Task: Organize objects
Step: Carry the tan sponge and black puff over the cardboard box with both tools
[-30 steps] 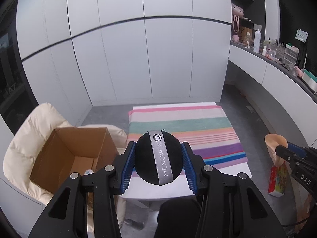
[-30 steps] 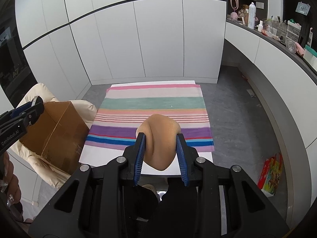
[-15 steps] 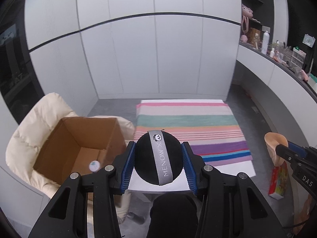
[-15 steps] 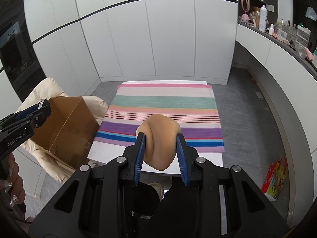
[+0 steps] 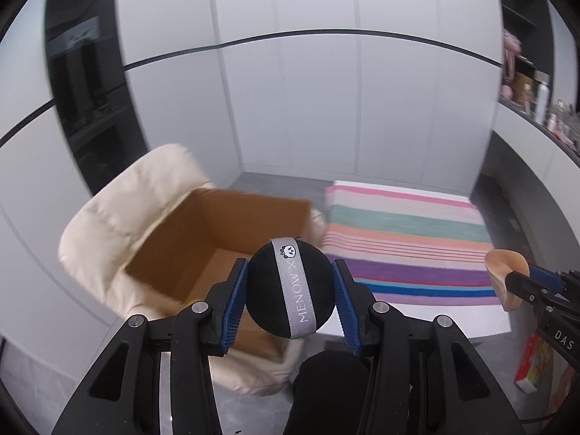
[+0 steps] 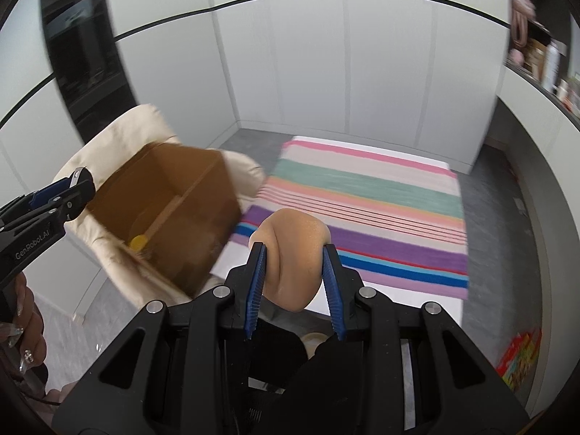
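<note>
The left tool [image 5: 290, 301] is clenched on a black round puff [image 5: 290, 291] above the open cardboard box [image 5: 217, 250]; the right tool [image 6: 293, 272] grips a tan sponge [image 6: 291, 253] beside that box, over the striped cloth [image 6: 366, 210].

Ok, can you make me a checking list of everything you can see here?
Surface: striped cloth on a white table.
Job's things: black puff, tan sponge, open cardboard box on a cream chair.
Clutter: small yellow thing inside box; colourful packet on floor.
Grippers: left gripper grips puff; right gripper squeezes sponge.
Cables: nothing seen.
Surroundings: white cupboards, crowded shelf.
</note>
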### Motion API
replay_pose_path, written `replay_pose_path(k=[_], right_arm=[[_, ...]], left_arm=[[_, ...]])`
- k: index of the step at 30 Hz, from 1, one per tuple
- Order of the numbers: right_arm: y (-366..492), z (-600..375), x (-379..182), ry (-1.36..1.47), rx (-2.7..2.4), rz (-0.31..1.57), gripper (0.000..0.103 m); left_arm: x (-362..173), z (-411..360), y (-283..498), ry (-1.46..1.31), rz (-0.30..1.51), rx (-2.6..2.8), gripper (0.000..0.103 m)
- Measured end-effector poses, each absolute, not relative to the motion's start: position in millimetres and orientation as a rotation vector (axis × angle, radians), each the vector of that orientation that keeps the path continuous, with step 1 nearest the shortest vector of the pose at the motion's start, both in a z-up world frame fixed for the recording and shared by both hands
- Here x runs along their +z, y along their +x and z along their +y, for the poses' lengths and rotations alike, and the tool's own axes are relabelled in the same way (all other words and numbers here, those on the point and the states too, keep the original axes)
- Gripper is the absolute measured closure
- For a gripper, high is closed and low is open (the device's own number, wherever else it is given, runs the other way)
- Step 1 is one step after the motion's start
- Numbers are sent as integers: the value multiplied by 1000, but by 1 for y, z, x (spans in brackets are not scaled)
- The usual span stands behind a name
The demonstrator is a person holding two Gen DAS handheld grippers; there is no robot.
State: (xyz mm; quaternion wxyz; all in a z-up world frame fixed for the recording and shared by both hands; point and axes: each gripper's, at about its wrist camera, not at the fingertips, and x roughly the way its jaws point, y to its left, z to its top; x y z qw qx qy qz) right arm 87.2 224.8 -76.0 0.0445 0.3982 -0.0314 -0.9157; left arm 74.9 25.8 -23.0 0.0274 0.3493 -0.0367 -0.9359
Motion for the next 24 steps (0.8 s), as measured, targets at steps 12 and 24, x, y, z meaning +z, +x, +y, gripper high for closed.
replay_pose_path(k=[12,24], right_arm=[[74,111,-79,1155,-2581,89,71],[51,64,-95,1180,-2494,162,70]], left_arm=[[-45,-73,109,1077,-9,-2684,56],[-52,-99,83,1123,62,-2679,56]])
